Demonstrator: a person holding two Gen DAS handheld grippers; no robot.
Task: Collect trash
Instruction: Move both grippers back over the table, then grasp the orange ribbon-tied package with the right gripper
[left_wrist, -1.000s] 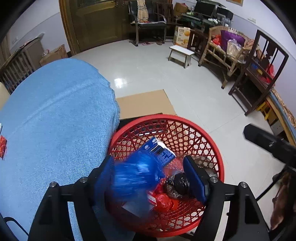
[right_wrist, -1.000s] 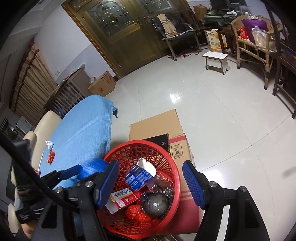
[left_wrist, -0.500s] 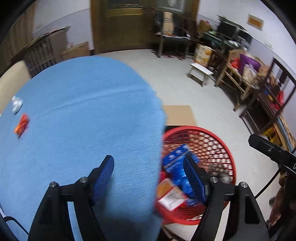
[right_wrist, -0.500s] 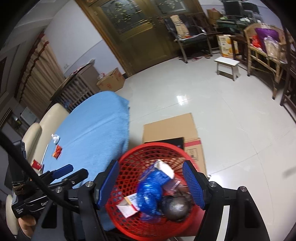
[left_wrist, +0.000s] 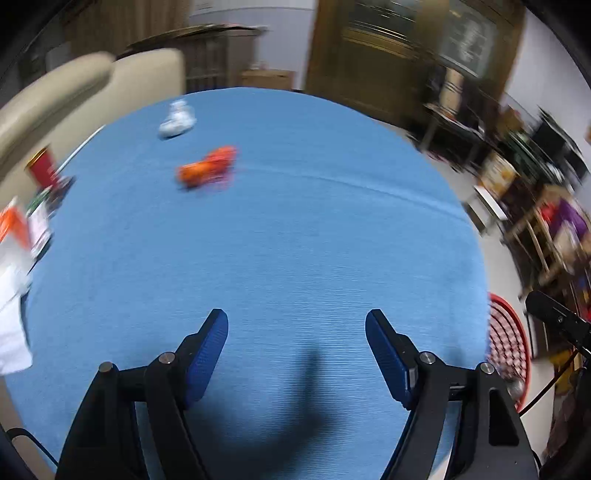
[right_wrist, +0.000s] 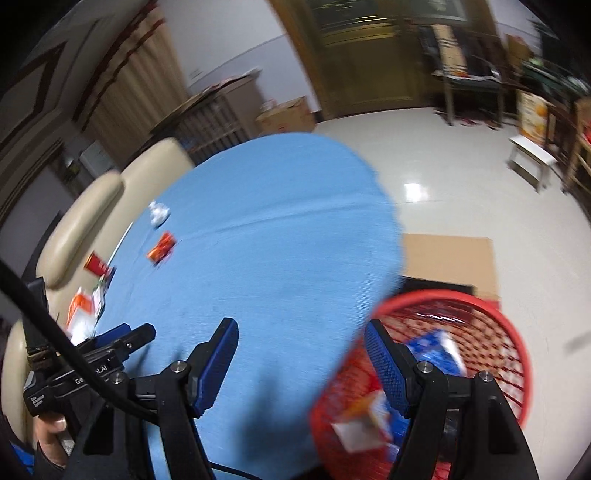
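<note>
Two handheld grippers hover over a round surface (left_wrist: 295, 229) covered in blue cloth; both views are blurred.

The left gripper (left_wrist: 296, 350) points down at bare cloth, its blue jaws apart with nothing between them. Far beyond it on the cloth lie an orange wrapper (left_wrist: 207, 170) and, farther still, a crumpled white scrap (left_wrist: 177, 120). At the left edge of the surface sit a red cup (left_wrist: 42, 170) and a loose pile of papers and packets (left_wrist: 18, 266), too blurred to tell apart. A cream sofa (left_wrist: 74, 88) stands behind the surface.

The right gripper (right_wrist: 301, 354) is also empty, jaws apart. It hangs over the right edge of the surface, with its right jaw above a red basket (right_wrist: 513, 332) that stands on the floor just beside the surface. The basket holds collected trash: a blue box (right_wrist: 436, 349) and some white and orange packets (right_wrist: 365, 421). A flat sheet of cardboard (right_wrist: 448, 258) lies on the floor beyond the basket.
</note>
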